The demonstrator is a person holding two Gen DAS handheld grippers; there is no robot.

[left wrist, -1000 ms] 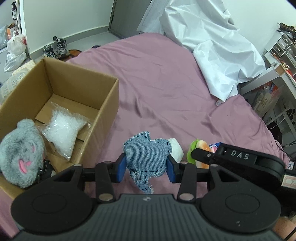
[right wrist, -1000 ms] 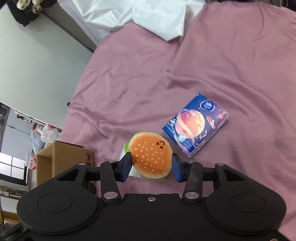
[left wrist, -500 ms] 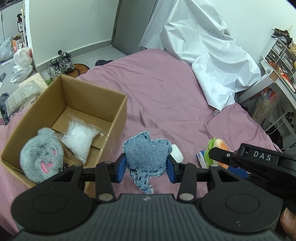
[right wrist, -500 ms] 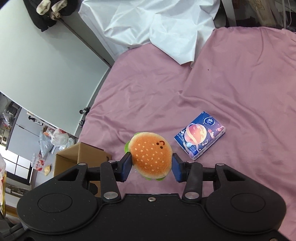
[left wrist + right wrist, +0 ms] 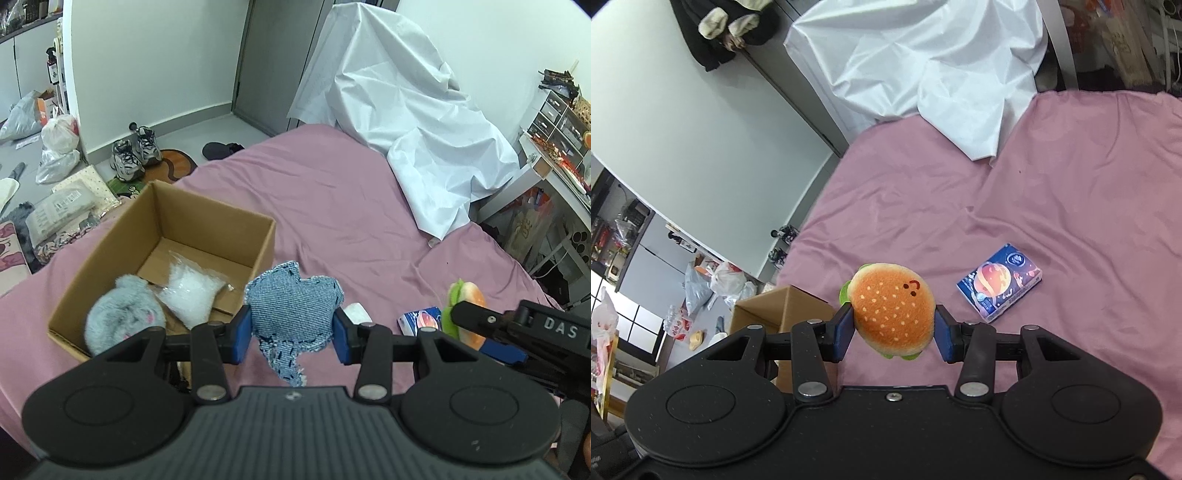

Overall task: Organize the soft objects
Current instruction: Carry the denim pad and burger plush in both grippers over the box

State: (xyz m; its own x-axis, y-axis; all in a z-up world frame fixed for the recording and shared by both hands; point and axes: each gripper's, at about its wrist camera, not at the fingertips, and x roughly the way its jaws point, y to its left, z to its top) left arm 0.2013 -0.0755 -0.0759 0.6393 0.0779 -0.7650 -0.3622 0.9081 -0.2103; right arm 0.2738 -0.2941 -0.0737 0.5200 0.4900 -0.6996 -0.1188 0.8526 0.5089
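The left hand-held gripper (image 5: 291, 334) clamps a denim pouch (image 5: 293, 308), the right hand-held gripper (image 5: 893, 334) a burger plush (image 5: 892, 308), cardboard box (image 5: 162, 254) at ten o'clock.

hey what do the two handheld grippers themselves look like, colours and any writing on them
Both are matte black plastic. The left gripper and right gripper each have blue pads on their fingers, silver pivot screws and two round discs on the body. From the left wrist view, the right one's side reads "DAS" in white.
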